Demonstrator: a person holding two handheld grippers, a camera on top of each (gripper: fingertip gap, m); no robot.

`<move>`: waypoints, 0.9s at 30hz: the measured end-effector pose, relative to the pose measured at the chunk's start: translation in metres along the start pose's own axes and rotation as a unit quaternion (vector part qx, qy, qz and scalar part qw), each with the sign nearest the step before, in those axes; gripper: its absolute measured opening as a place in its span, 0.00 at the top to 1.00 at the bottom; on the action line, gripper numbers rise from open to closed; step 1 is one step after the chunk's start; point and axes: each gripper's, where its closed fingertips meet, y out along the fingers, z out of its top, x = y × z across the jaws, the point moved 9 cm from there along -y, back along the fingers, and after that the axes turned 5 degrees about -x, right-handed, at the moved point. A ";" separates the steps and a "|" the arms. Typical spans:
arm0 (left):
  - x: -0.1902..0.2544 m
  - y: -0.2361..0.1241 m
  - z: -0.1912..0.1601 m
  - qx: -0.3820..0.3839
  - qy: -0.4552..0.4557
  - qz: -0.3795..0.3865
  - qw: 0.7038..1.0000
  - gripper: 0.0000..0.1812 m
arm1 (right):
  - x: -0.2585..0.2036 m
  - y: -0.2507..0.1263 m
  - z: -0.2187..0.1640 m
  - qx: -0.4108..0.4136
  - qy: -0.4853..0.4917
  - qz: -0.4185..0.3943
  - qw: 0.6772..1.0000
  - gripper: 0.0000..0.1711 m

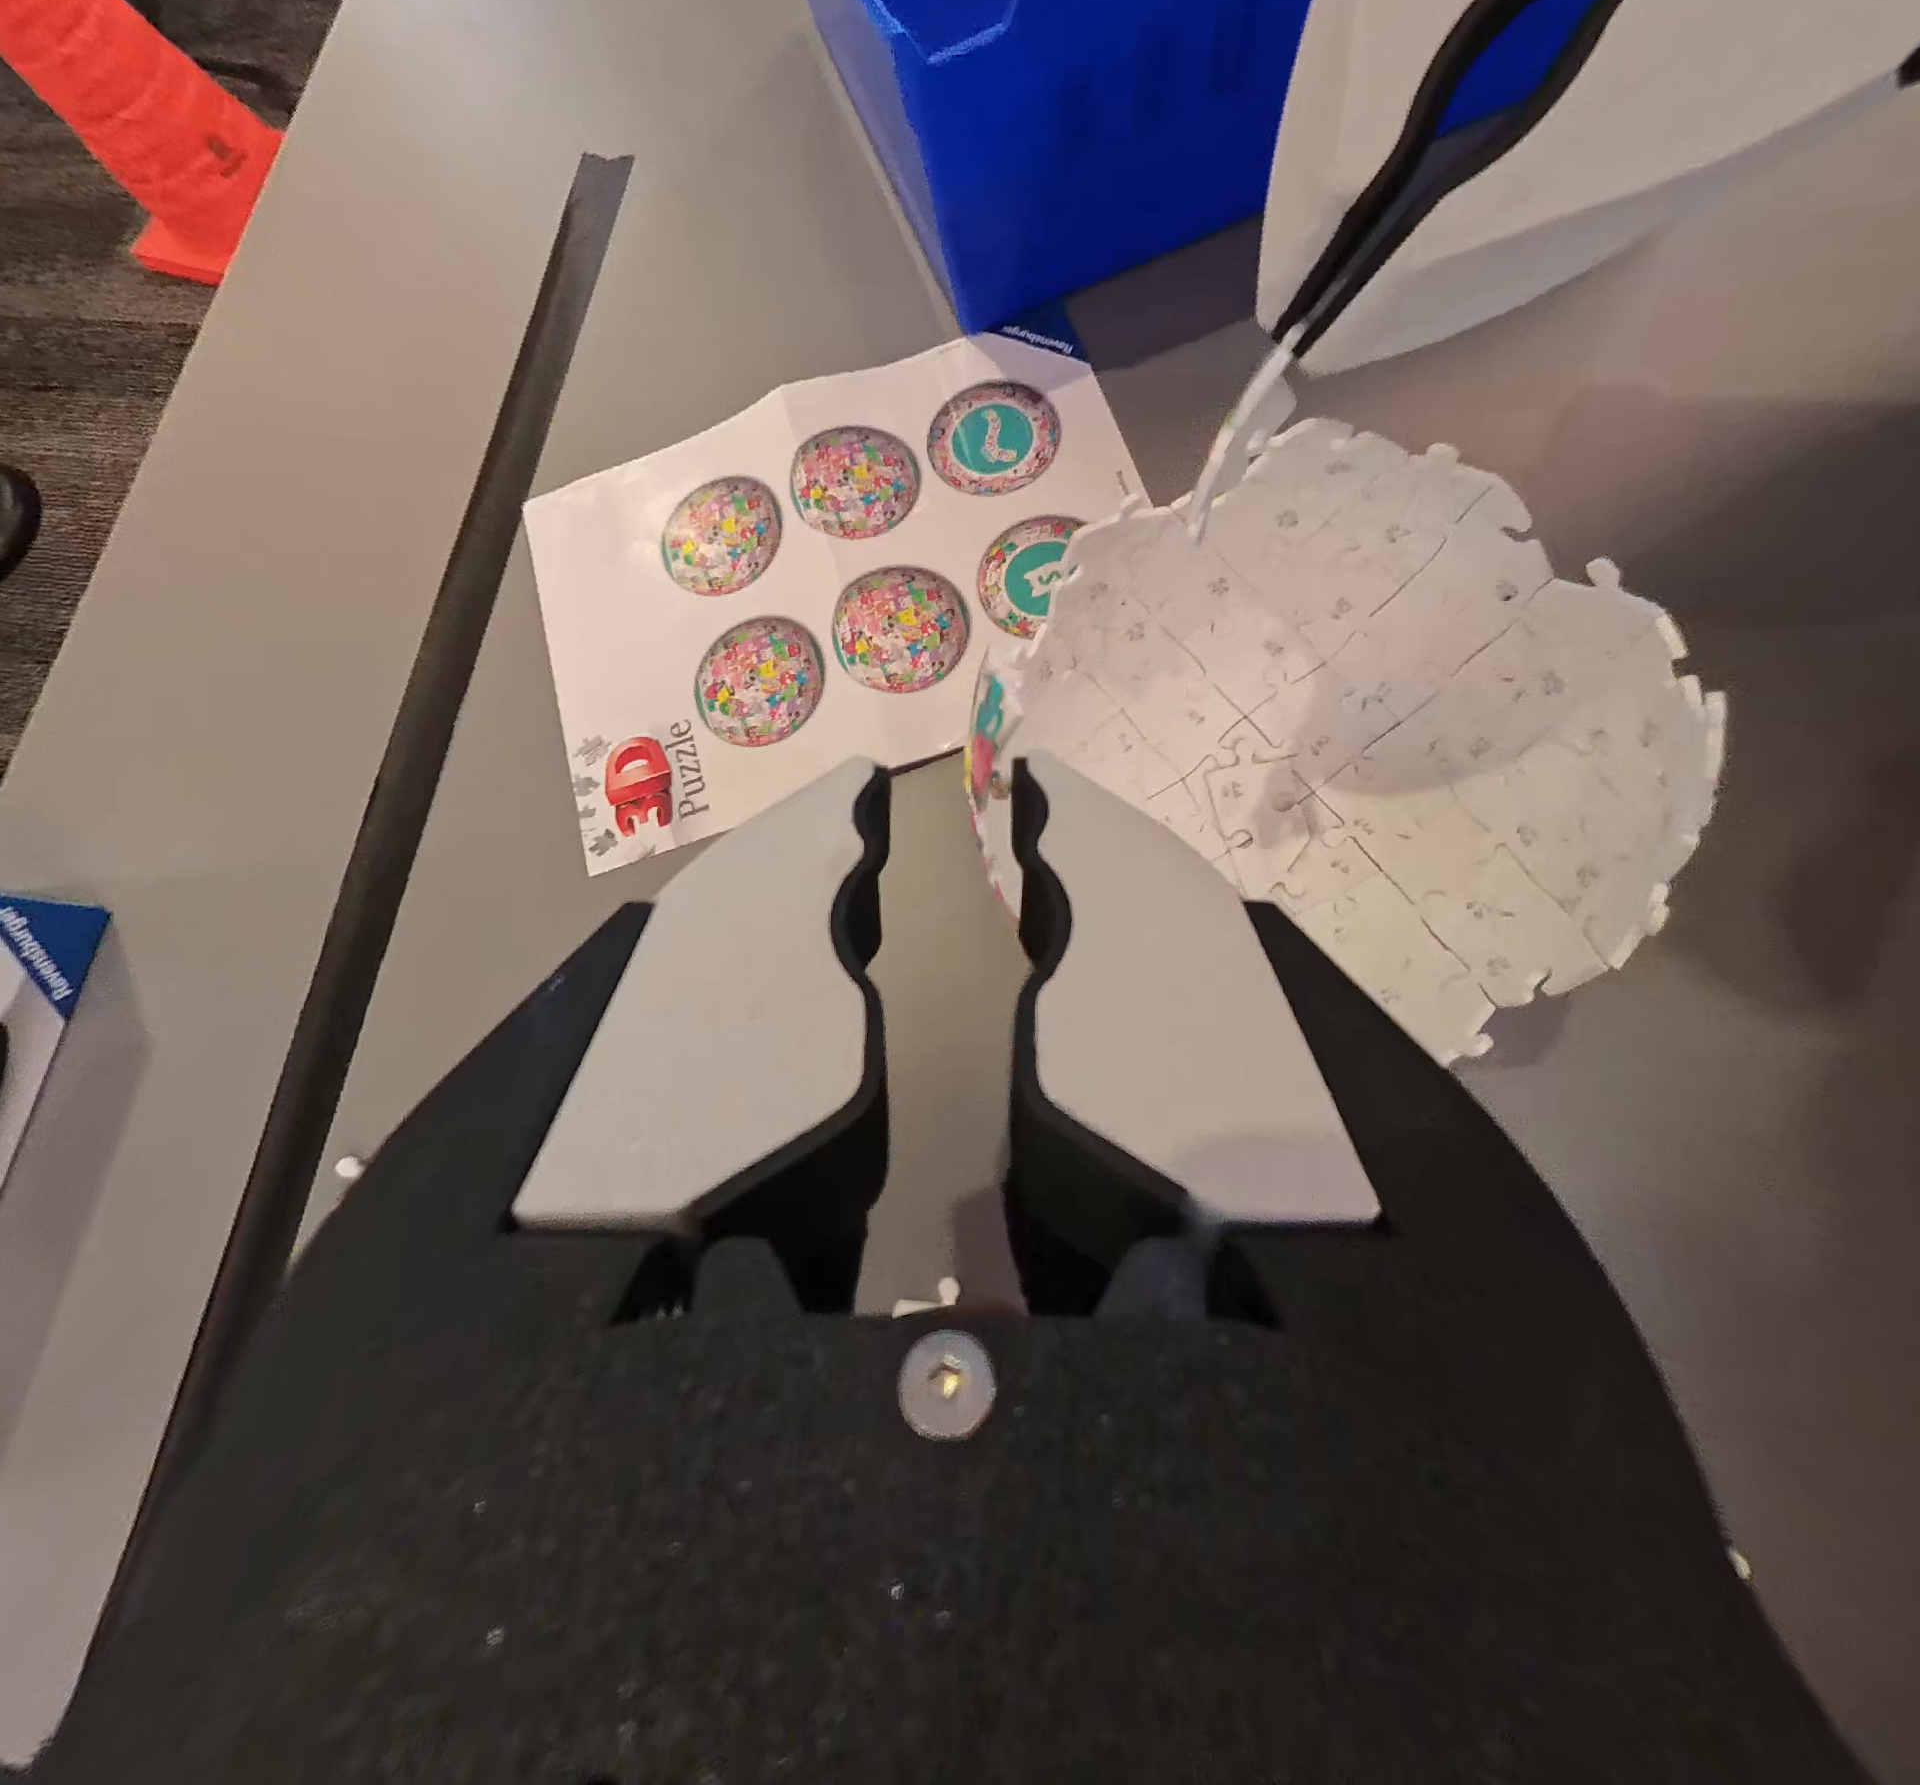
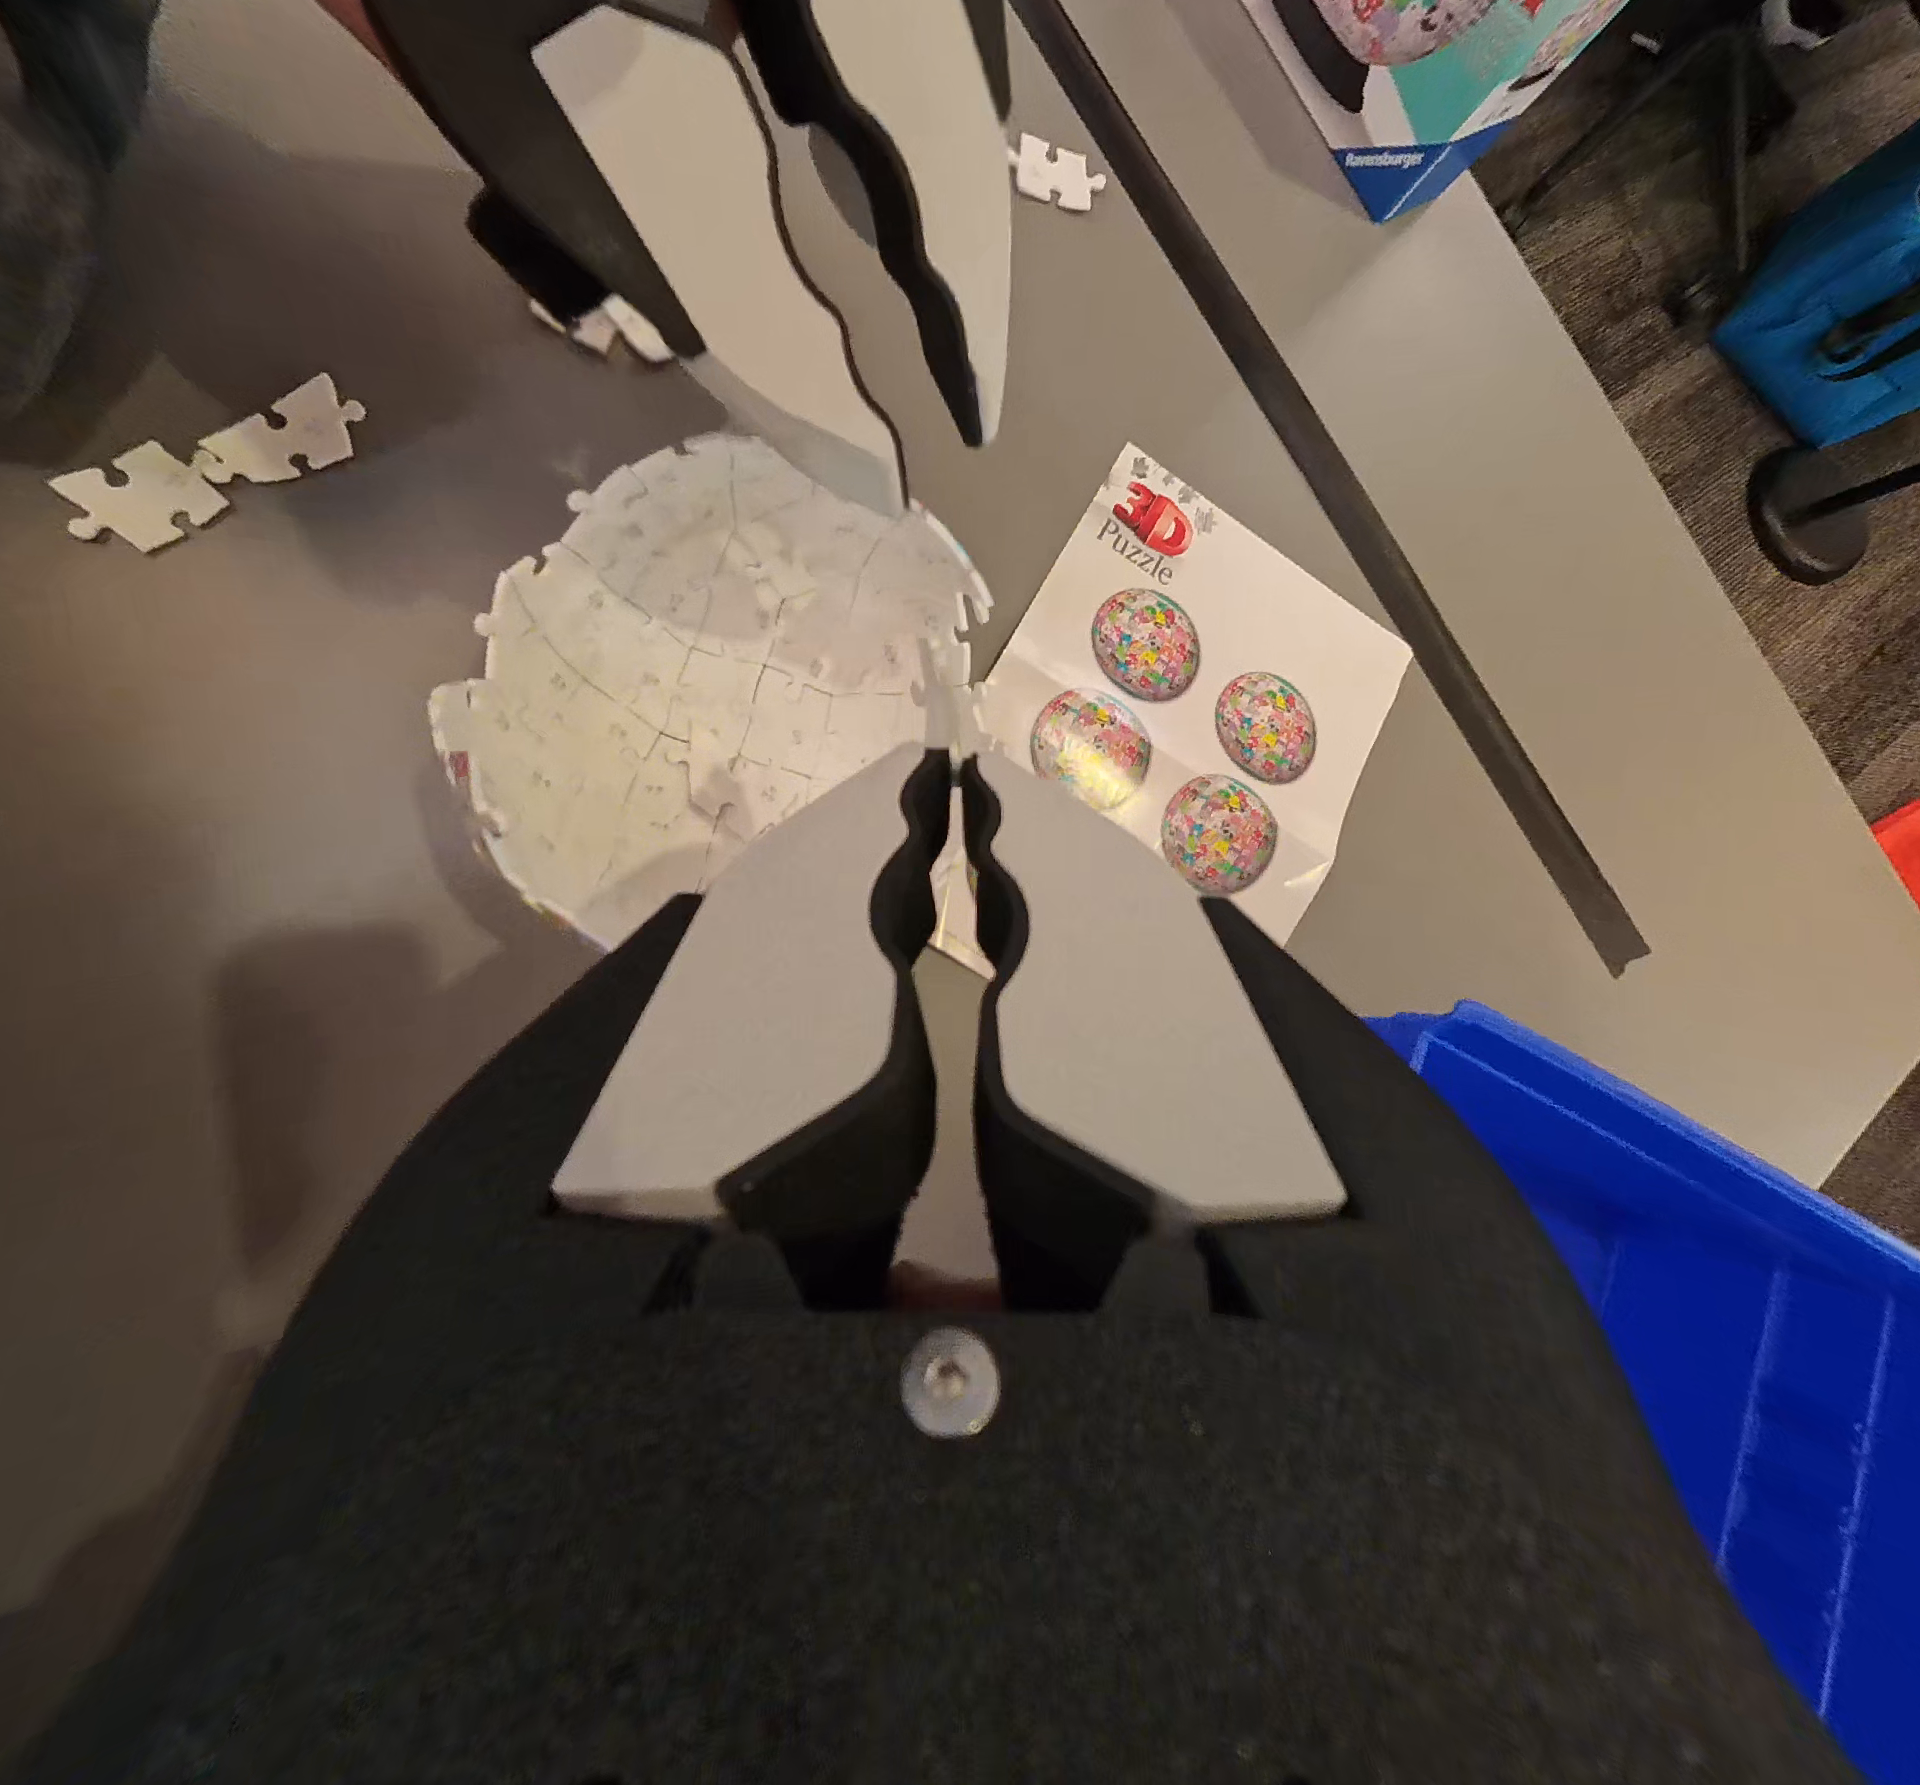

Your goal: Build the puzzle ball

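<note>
Two claws work one half-built puzzle ball [image 2: 665, 696] resting open side up on the grey surface [image 2: 260, 800]. Right claw [image 2: 953, 769] pinches a white puzzle piece [image 2: 948, 696] edge-on against the shell's near rim. Left claw [image 1: 951, 785], spread and gripping nothing, straddles the opposite rim. Beyond: instruction leaflet [image 2: 1236, 696], loose pieces [image 2: 203, 478], puzzle box [image 2: 1455, 0].

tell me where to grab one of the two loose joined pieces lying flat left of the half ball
The joined pieces lie flat on the table, so there is no face to pinch from above. Probably come in low from the open side away from the half ball and pinch across the thin outer edge.
</note>
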 end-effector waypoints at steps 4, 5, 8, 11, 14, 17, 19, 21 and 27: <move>0.001 -0.007 0.002 0.003 0.005 0.010 1.000 0.88 | 0.000 -0.002 -0.002 0.011 0.007 0.003 1.000 0.99; 0.003 -0.007 0.003 0.000 0.010 0.011 1.000 0.88 | 0.000 -0.001 -0.002 0.011 0.006 0.003 1.000 0.99; 0.007 -0.003 0.005 -0.018 0.032 0.013 0.999 0.89 | 0.000 0.002 -0.001 0.010 0.001 0.002 1.000 0.99; 0.011 0.003 0.008 -0.035 0.050 0.021 0.998 0.90 | -0.001 0.004 0.000 0.009 -0.001 0.001 1.000 0.99; 0.012 0.009 0.010 -0.056 0.064 0.032 0.996 0.89 | -0.001 0.004 -0.001 0.008 -0.001 0.003 1.000 0.99; 0.013 0.014 0.009 -0.077 0.080 0.043 0.993 0.94 | -0.002 0.003 -0.004 0.009 0.001 0.002 1.000 0.99; 0.014 0.014 0.010 -0.081 0.091 0.057 0.991 0.98 | -0.002 0.003 -0.006 0.008 0.002 0.002 1.000 0.99; 0.015 0.014 0.010 -0.086 0.097 0.063 0.990 0.98 | -0.001 0.003 -0.008 0.007 0.002 0.002 1.000 0.99; 0.018 0.014 0.010 -0.095 0.121 0.081 0.985 0.98 | -0.002 0.004 -0.009 0.006 0.000 0.003 1.000 0.99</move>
